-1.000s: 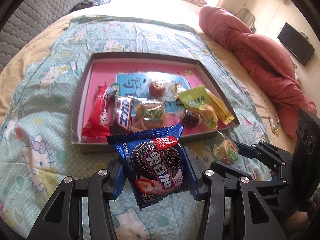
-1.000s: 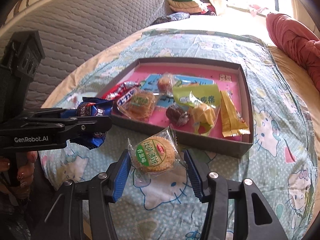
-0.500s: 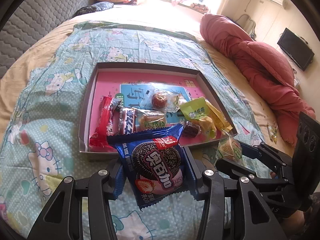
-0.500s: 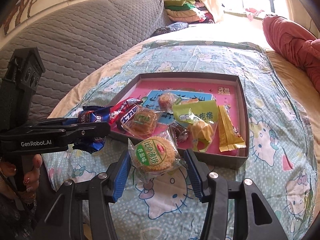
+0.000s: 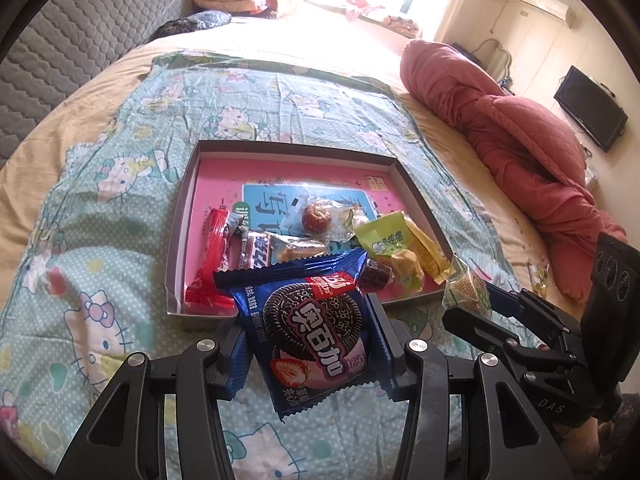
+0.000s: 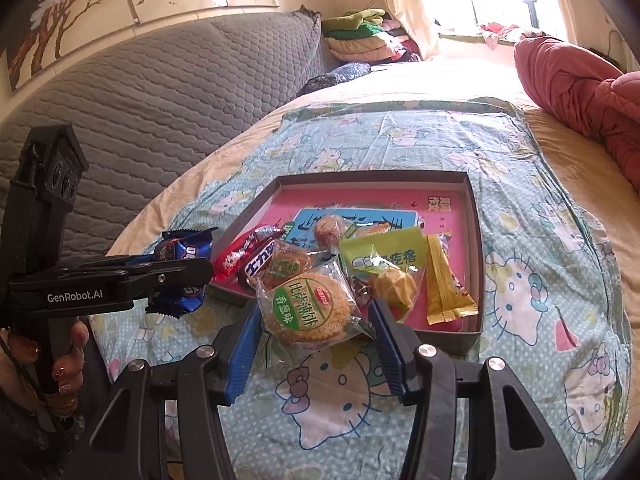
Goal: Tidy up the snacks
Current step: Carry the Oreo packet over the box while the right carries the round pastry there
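My left gripper (image 5: 307, 342) is shut on a blue cookie packet (image 5: 312, 324) with a dark sandwich cookie printed on it, held above the bedspread just before the near rim of the shallow pink-floored box (image 5: 288, 148). My right gripper (image 6: 316, 344) is shut on a clear-wrapped round biscuit (image 6: 310, 306) with a green label, lifted near the box's (image 6: 472, 216) front edge. In the left wrist view the right gripper (image 5: 476, 304) shows at right with the biscuit (image 5: 466, 290). The right wrist view shows the left gripper (image 6: 200, 270) at left with the blue packet (image 6: 180, 248).
Several wrapped snacks lie in the box: a red bar (image 5: 212, 256), a green pouch (image 5: 384, 236), a yellow packet (image 6: 444, 280). A red quilt (image 5: 520, 136) is bunched on the bed's right side. A grey padded headboard (image 6: 160, 92) rises at left. A small wrapped snack (image 5: 538, 276) lies by the quilt.
Both grippers have risen a little with their snacks, so the box now looks farther and lower. The grips have not changed.
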{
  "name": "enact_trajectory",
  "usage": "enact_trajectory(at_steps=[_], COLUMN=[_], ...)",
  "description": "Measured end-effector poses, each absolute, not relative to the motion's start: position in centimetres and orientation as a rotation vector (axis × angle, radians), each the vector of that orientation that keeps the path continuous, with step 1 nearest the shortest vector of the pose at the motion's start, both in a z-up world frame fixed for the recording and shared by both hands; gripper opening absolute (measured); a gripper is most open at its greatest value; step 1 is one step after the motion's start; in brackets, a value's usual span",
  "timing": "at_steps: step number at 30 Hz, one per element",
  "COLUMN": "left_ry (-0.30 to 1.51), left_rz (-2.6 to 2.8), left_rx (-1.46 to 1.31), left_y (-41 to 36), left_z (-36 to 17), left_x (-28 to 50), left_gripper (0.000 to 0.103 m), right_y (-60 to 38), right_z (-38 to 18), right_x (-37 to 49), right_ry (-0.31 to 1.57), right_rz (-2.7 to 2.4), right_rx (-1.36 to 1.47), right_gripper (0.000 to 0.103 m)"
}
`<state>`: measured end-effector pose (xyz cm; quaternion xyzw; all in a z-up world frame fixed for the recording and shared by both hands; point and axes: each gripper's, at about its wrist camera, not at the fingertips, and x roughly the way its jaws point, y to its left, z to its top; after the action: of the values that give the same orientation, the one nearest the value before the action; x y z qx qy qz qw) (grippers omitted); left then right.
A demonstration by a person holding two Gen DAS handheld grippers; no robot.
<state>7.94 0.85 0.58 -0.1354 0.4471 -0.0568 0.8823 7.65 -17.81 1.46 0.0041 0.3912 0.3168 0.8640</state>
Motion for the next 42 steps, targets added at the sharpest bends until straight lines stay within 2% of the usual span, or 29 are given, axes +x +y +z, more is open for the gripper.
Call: enact_trajectory(at_steps=[28, 42], left_ry=[0.88, 0.897], left_rz=[-0.067, -0.074], left_rx=[-0.293, -0.297], left_y=[2.6, 2.8], left_z=[1.3, -0.7], left_x=[9.5, 11.3], left_gripper=[0.052, 0.052], right_y=[-18.8, -18.2], right_z=[2.3, 1.6], right_x=[10.1, 12.0], right_ry=[0.784, 0.795], right_rz=[0.615, 0.591], right_rx=[0.066, 0.049], right_gripper=[0.054, 0.054])
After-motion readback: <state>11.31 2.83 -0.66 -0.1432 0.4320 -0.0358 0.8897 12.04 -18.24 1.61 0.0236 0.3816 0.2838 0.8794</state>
